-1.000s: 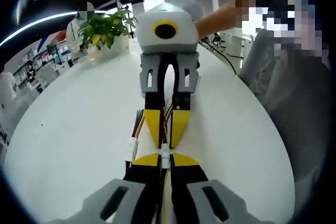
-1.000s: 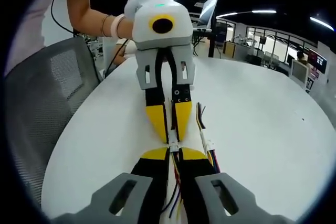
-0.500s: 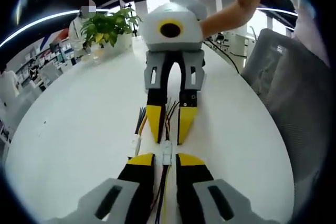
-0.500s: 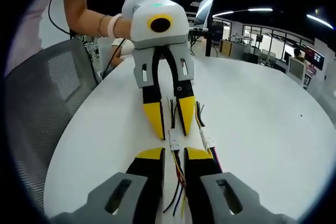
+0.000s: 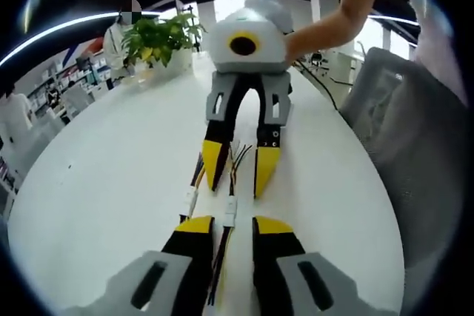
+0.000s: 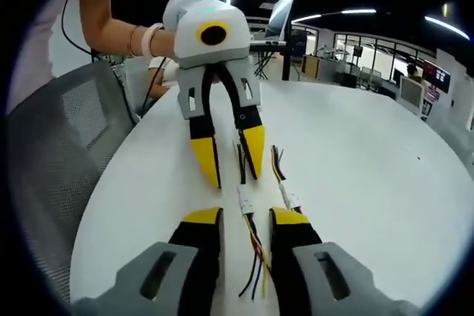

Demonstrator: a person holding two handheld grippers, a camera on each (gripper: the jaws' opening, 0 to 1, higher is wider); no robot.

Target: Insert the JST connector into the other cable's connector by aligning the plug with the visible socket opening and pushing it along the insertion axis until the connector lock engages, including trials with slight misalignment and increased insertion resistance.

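Change: both tools have spread wider and drawn back from the joined cable (image 5: 229,211).
Left tool (image 5: 226,226): open, holding nothing.
Right tool (image 6: 245,217): open, holding nothing.
Second cable (image 6: 287,196): beside it on the white surface (image 6: 370,168).

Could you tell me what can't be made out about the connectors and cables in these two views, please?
- Latch on the joined connector: too small in both views to tell whether it has engaged.
- Wire ends nearest the camera: hidden between the left tool jaws in the left gripper view.
- Second cable: its near end is hidden behind a jaw in both views.
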